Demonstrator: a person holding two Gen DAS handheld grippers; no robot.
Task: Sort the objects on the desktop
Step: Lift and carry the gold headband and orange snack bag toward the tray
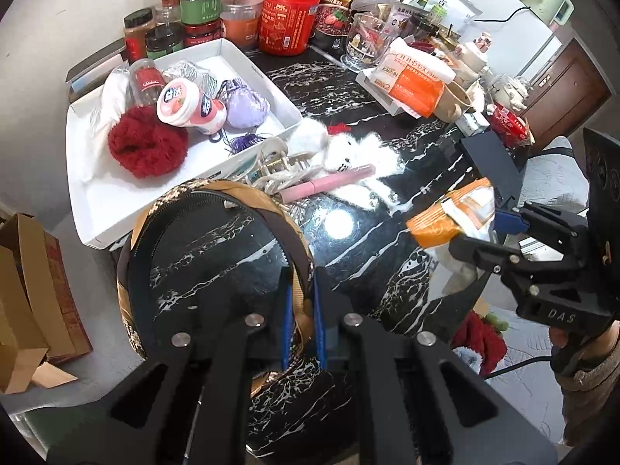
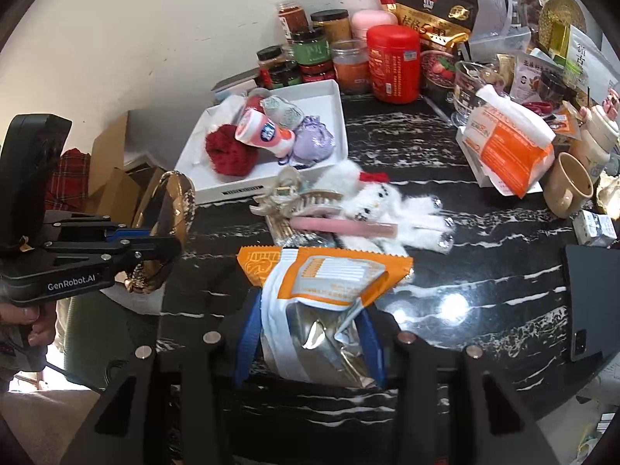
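The left gripper (image 1: 301,310) is clamped on a gold headband (image 1: 228,193), held over the table's (image 1: 348,89) near left edge. The right gripper (image 2: 310,333), level beside it, pinches an orange-and-white packet (image 2: 325,275) above the near edge.

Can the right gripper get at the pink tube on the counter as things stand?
Probably not yet. The right gripper is shut on the orange sachet, so its fingers are occupied. The pink tube lies just beyond, uncovered on top, though wedged against the white plush toy and hair claw.
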